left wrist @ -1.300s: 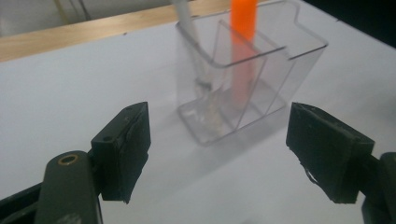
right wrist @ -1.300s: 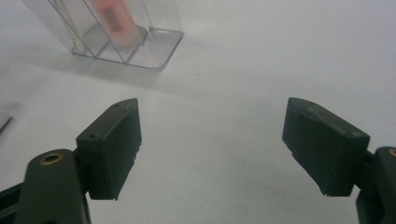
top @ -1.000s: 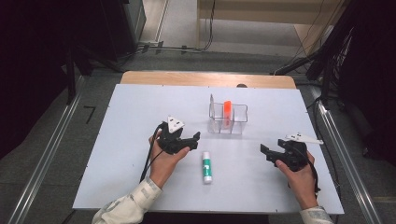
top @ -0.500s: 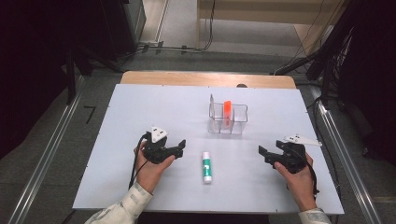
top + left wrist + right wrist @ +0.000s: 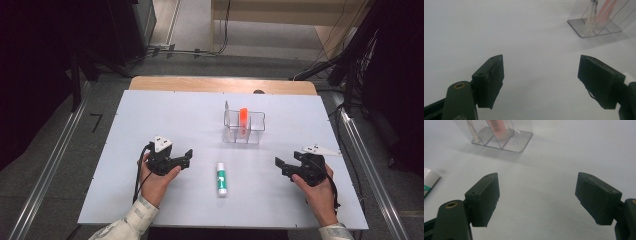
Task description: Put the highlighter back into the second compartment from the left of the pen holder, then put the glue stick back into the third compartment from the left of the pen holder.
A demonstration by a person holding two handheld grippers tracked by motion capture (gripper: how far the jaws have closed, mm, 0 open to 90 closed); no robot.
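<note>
One item looks sorted already: an orange, marker-like stick [image 5: 243, 119] stands upright in the middle compartment of the clear plastic divided organizer [image 5: 244, 128] toward the far side of the white table [image 5: 150, 115]. What seems left is the white tube with the green label [image 5: 221, 178], lying flat on the table nearer the person, between the two hands and well short of the organizer — my guess is it goes in next.

Neither tool has it. The left gripper [image 5: 186, 158] sits beside the tube but apart from it, and its own view shows both black jaws spread wide with only bare table between them, the organizer [image 5: 599, 18] off at the upper right. The right gripper [image 5: 282, 167] is farther from the tube, on its other side; its jaws also stand wide apart and empty — the tube's end [image 5: 429, 182] just peeks in at the left edge of that view.
</note>
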